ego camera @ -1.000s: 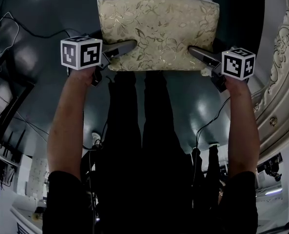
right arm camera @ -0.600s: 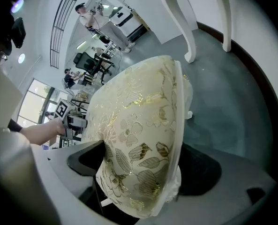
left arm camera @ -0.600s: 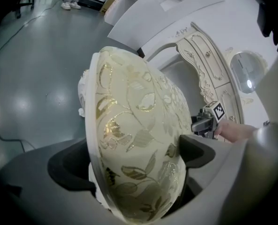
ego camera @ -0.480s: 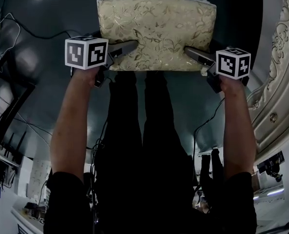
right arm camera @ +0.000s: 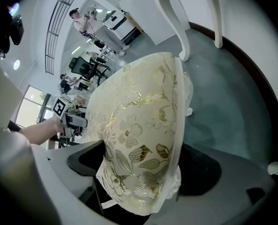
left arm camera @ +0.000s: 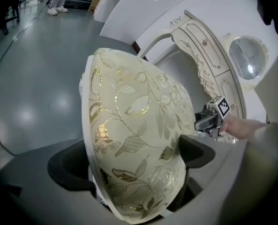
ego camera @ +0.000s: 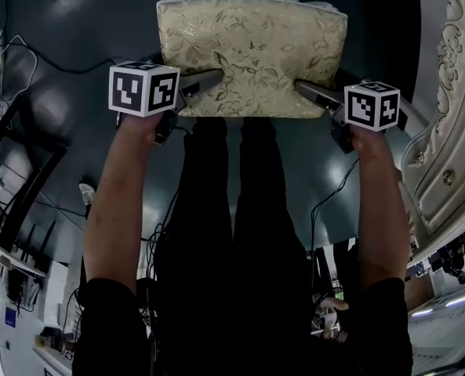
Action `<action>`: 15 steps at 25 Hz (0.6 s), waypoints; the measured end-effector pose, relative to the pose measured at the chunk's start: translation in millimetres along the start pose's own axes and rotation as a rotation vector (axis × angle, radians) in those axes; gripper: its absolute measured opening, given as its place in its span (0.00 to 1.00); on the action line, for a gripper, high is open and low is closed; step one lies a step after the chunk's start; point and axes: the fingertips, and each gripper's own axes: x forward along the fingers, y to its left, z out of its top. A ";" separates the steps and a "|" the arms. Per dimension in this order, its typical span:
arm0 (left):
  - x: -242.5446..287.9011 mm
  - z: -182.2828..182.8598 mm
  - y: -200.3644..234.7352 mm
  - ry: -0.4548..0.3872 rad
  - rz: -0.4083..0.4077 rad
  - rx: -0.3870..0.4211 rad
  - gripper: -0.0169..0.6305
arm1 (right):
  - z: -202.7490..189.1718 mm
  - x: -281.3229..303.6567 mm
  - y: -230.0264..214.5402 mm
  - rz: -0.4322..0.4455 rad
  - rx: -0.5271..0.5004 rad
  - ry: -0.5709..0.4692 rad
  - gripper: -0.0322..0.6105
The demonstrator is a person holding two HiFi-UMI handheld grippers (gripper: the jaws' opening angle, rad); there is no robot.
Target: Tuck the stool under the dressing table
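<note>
The stool (ego camera: 252,53) has a cream cushion with gold flower print and hangs above the dark floor in the head view. My left gripper (ego camera: 208,81) is shut on the cushion's near left edge, and my right gripper (ego camera: 306,92) is shut on its near right edge. The cushion (left arm camera: 139,130) fills the left gripper view between the jaws, and the same cushion (right arm camera: 139,135) fills the right gripper view. The ornate white dressing table (ego camera: 452,124) lies at the right edge of the head view. Its carved front (left arm camera: 202,55) shows beyond the stool.
White curved table legs (right arm camera: 176,27) stand on the grey floor past the stool. Cables (ego camera: 28,53) trail over the floor at the left. The person's dark legs (ego camera: 228,233) stand under the stool's near edge. Office chairs and people (right arm camera: 82,60) are far off.
The stool and both grippers have shifted slightly, and the dressing table has come closer at the right. Both grips are unchanged.
</note>
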 end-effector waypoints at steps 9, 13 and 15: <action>-15.9 15.8 -8.9 0.021 -0.002 0.090 0.92 | -5.2 -16.0 15.9 -0.009 0.071 -0.096 0.78; -27.3 25.6 -14.7 0.023 -0.014 0.107 0.92 | -4.3 -25.6 28.0 -0.013 0.114 -0.173 0.78; -35.0 28.6 -21.6 0.034 -0.003 0.123 0.92 | -8.3 -33.1 33.2 -0.011 0.144 -0.188 0.78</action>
